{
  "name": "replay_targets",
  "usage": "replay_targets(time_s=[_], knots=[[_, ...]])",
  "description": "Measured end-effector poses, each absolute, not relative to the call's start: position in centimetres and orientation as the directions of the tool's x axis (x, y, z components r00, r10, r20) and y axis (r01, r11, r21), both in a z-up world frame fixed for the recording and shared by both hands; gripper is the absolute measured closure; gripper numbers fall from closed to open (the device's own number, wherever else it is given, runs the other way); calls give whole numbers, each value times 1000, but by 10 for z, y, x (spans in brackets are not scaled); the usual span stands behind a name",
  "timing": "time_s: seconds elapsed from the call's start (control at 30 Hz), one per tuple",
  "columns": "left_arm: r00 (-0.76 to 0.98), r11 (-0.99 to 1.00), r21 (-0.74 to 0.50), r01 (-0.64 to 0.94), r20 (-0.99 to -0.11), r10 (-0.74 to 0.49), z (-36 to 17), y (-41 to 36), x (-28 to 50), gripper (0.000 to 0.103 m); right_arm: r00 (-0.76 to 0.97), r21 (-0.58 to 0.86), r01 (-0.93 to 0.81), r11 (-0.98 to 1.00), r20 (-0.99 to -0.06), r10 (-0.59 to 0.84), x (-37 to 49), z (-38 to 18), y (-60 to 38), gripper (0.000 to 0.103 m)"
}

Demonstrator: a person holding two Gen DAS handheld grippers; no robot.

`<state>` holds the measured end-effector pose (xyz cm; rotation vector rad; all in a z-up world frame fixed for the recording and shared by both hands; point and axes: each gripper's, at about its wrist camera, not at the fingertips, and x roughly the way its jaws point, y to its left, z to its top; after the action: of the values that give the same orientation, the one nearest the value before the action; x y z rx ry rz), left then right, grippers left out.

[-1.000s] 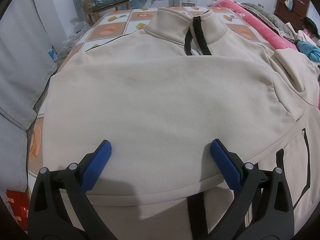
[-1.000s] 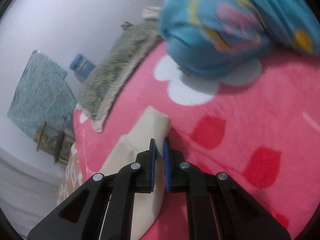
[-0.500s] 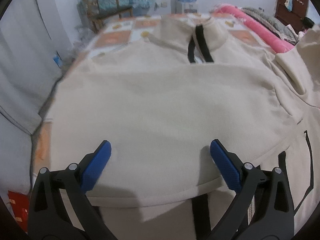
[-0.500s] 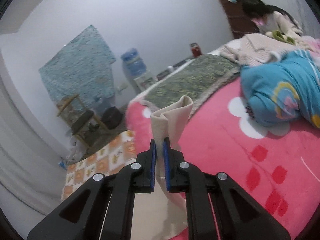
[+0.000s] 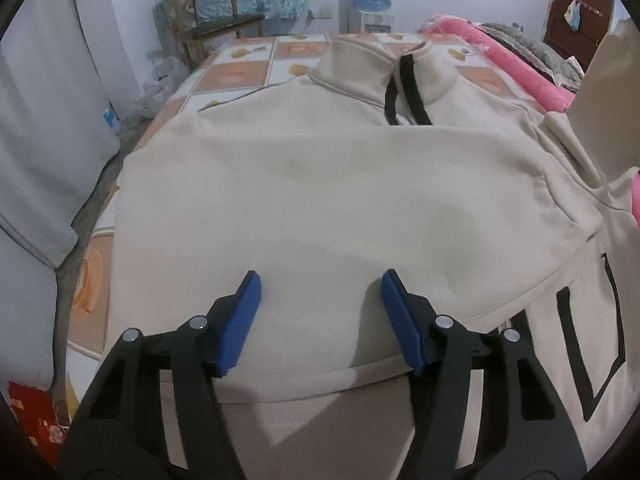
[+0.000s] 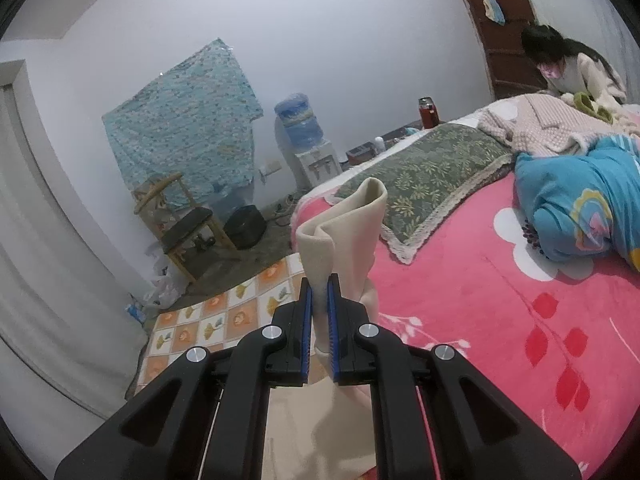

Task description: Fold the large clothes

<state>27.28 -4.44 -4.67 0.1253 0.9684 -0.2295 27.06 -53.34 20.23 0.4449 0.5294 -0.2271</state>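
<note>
A large cream sweatshirt [image 5: 328, 200] with a black-edged zip collar [image 5: 400, 84] lies spread on the bed, its left side folded over the body. My left gripper [image 5: 320, 300] is open and hovers just above the folded fabric, holding nothing. My right gripper [image 6: 318, 312] is shut on the cuff of the cream sleeve [image 6: 344, 228] and holds it up above the pink blanket. The lifted sleeve also shows at the right edge of the left wrist view [image 5: 600, 108].
A pink flowered blanket [image 6: 480, 300] covers the bed's right part, with a green pillow [image 6: 428, 168] and a blue bundle [image 6: 580, 216]. An orange checkered sheet [image 5: 236, 72] lies under the sweatshirt. A chair [image 5: 216, 16], a water dispenser [image 5: 372, 0] and a person [image 6: 568, 68] are beyond.
My right gripper has lifted the sleeve cuff off the pink blanket and swung up and left. My left gripper has narrowed its opening and risen slightly over the fabric.
</note>
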Motion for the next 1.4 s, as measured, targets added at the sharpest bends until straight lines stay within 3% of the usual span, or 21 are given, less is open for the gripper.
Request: replay_targets(time_s=[0.13, 0.3, 0.57, 0.8, 0.87, 0.9, 0.93, 1.0, 1.13, 1.4], knots=[[523, 972, -73, 226, -832, -184, -40, -32, 274, 60, 853, 352, 289, 890, -517, -73, 273, 216, -509, 95], [540, 968, -152, 197, -808, -237, -22, 4, 253, 71, 872, 343, 205, 917, -489, -12, 279, 231, -459, 95], [569, 965, -201, 167, -780, -261, -4, 60, 219, 79, 867, 294, 6, 956, -477, 141, 298, 232, -335, 95], [592, 964, -208, 164, -761, -265, 7, 91, 196, 79, 795, 221, -282, 934, -491, 357, 290, 199, -195, 94], [592, 961, -218, 168, -758, -275, 7, 96, 194, 79, 718, 202, -373, 906, -555, 419, 291, 170, -153, 83], [590, 961, -217, 171, -759, -276, 6, 97, 193, 79, 650, 203, -426, 882, -609, 454, 294, 150, -133, 62], [588, 961, -214, 172, -760, -275, 5, 98, 193, 79, 613, 201, -445, 873, -642, 461, 295, 137, -123, 50], [581, 959, -219, 178, -764, -282, 2, 97, 195, 79, 553, 177, -467, 866, -706, 443, 294, 102, -108, 50], [566, 950, -244, 194, -763, -311, 0, 94, 202, 79, 525, 185, -424, 887, -747, 407, 293, 75, -143, 50], [522, 954, -249, 166, -799, -299, -4, 77, 259, 79, 580, 166, -105, 981, -791, 196, 298, 50, -303, 43]])
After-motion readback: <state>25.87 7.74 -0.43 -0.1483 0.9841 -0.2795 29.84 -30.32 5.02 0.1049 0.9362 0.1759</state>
